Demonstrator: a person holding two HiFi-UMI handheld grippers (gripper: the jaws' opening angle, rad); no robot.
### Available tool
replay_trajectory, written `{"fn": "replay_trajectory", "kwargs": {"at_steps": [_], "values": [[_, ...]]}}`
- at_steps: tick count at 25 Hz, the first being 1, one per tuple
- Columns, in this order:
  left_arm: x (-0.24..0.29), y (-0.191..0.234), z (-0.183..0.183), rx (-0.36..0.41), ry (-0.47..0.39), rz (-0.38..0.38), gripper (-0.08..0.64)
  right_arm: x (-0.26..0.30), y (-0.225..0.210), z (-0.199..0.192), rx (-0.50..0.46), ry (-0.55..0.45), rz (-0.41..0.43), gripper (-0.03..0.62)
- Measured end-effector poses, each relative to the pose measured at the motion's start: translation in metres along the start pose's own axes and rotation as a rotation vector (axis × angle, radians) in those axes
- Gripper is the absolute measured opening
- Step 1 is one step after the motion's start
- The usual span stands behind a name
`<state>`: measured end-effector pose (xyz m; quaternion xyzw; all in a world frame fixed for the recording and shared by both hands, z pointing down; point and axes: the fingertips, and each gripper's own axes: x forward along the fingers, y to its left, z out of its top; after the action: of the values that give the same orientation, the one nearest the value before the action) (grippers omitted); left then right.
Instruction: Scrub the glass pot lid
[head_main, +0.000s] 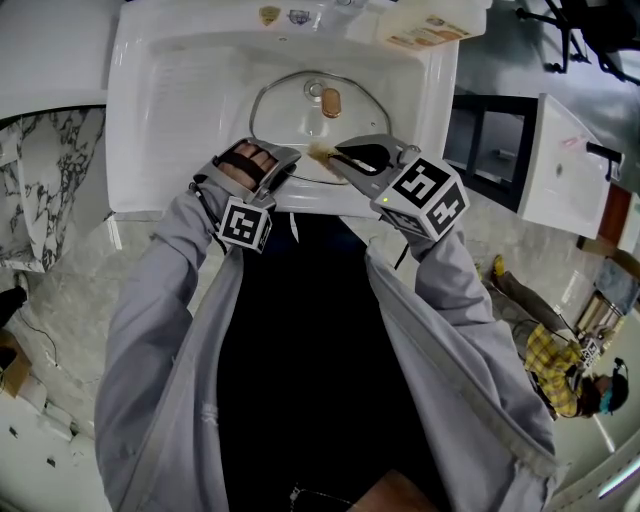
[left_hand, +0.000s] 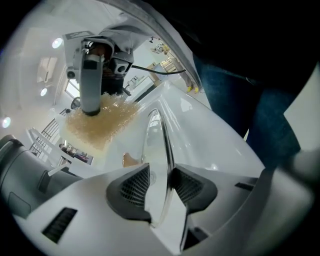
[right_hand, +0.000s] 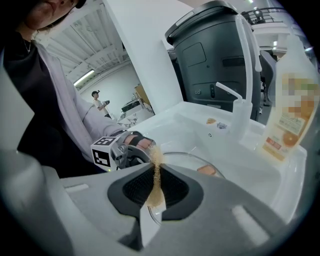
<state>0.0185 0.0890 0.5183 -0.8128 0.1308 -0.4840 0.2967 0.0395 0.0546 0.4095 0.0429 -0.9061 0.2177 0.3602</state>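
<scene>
The glass pot lid (head_main: 290, 112) with a brown knob (head_main: 331, 101) lies in the white sink (head_main: 170, 110). My left gripper (head_main: 283, 160) is at its near left rim. In the left gripper view the lid's rim (left_hand: 159, 132) stands edge-on between the jaws of the left gripper (left_hand: 160, 185), whose pads are apart and not pressing on it. My right gripper (head_main: 342, 156) is shut on a thin tan scrub pad (head_main: 322, 153) at the lid's near edge. In the right gripper view the scrub pad (right_hand: 156, 175) is pinched flat, with the lid (right_hand: 187, 161) just beyond.
A soap bottle (right_hand: 287, 115) and a white faucet (right_hand: 245, 75) stand at the sink's back rim. A dark grey bin (right_hand: 215, 60) is behind the sink. The sink's front edge (head_main: 300, 200) is directly under both grippers. A marble surface (head_main: 40, 190) lies to the left.
</scene>
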Motion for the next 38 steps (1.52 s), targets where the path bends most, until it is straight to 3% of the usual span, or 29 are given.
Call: {"fn": "replay_trajectory", "kwargs": {"at_steps": [4,7,11,15,26,30,38], "values": [[0.002,0.002,-0.001,-0.013,-0.006,-0.013,0.135,0.002,0.0,-0.005,0.004,0.005,-0.004,0.031],[0.005,-0.002,-0.003,0.035,0.0,-0.025,0.137,0.003,0.001,-0.007,0.005,0.009,-0.007,0.031],[0.004,-0.02,-0.006,0.107,0.021,-0.121,0.137,0.004,0.001,-0.01,0.005,0.021,-0.014,0.031],[0.003,-0.029,-0.008,0.119,0.03,-0.214,0.147,0.005,0.0,-0.01,-0.001,0.017,-0.011,0.031],[0.006,-0.017,-0.023,0.188,-0.026,-0.25,0.169,0.01,-0.002,-0.007,-0.006,0.007,0.001,0.031],[0.004,-0.018,-0.023,0.116,-0.041,-0.335,0.173,0.016,-0.007,-0.011,0.013,0.018,0.011,0.031],[-0.006,-0.022,-0.017,-0.019,-0.043,-0.603,0.184,0.041,-0.013,-0.028,0.033,0.096,0.054,0.031]]}}
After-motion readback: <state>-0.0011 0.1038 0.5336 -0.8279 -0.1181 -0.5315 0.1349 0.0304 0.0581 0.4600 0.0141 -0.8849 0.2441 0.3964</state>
